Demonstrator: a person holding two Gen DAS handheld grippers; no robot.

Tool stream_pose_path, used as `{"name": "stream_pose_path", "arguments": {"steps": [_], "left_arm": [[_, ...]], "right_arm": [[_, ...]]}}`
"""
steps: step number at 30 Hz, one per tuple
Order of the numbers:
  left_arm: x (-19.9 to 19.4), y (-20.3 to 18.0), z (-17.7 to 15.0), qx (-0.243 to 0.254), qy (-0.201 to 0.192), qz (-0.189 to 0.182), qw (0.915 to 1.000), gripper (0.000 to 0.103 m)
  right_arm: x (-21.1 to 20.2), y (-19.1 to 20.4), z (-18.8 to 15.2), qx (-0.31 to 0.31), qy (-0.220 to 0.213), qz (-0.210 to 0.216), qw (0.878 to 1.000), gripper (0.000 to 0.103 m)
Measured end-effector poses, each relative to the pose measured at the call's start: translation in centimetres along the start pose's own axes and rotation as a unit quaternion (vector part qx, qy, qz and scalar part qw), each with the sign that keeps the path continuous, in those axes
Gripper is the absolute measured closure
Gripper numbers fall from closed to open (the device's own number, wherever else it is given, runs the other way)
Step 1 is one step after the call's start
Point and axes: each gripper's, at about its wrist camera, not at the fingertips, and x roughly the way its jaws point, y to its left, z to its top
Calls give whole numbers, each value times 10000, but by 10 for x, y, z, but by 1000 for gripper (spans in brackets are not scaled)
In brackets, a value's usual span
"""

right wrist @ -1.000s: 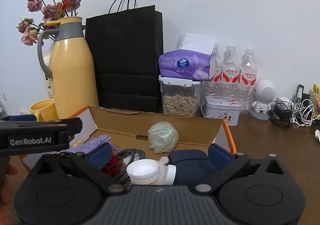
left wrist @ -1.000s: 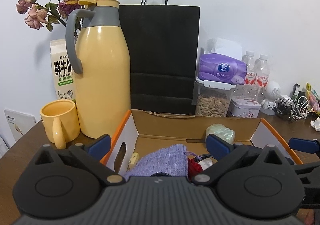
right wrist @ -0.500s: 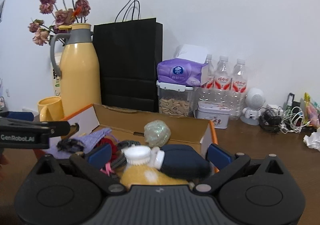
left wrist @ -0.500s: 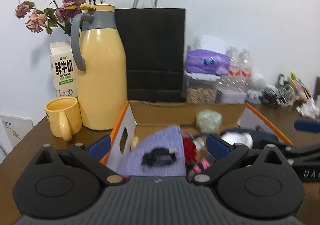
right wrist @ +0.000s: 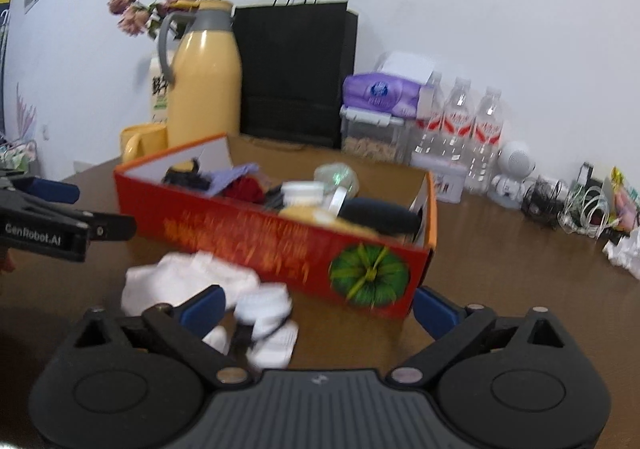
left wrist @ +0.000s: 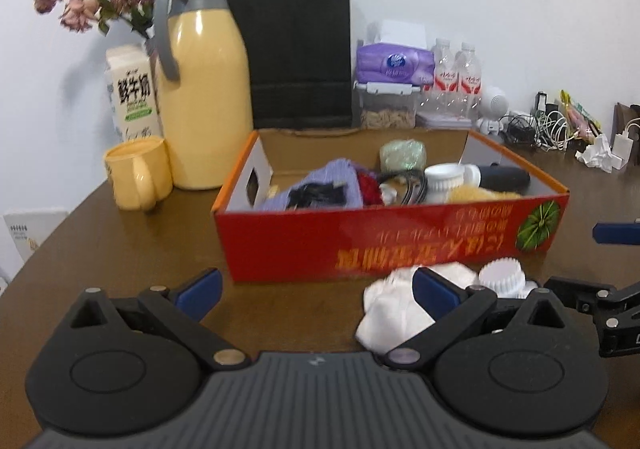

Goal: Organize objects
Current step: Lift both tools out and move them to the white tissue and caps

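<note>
A yellow ceramic mug (left wrist: pixel 138 179) and tall yellow thermos jug (left wrist: pixel 200 89) are standing far left on the brown table (left wrist: pixel 120 249). The left gripper (left wrist: pixel 316 289) is hovering open and empty. White crumpled socks (right wrist: pixel 188 279) are lying just before the red cardboard box (right wrist: pixel 280 245). The right gripper (right wrist: pixel 316 307) is closing slightly, fingers wide, gripping nothing.
</note>
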Motion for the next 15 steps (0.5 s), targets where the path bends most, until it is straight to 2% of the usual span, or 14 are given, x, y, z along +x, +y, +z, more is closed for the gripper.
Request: {"name": "stream_pose_path", "arguments": {"steps": [3,5,7,9,15], "left_arm": [[-3,5,-5,-81,61,64,9999,0],[-2,6,-6,-101,103,57,9999,0],[-1,6,-6,-107,135,65,9998,0],[0,6,-7,-115,168,59,9998,0],[-3,5,-7,-122,127,0,9998,0]], "right_arm": [[0,3,-5,-17,108,121,9999,24],[2,6,-6,-52,137,184,9997,30],[3,7,-7,-69,171,212,9996,43],[5,8,-8,-69,206,242,9995,49],[12,13,-3,-5,131,324,9994,50]]}}
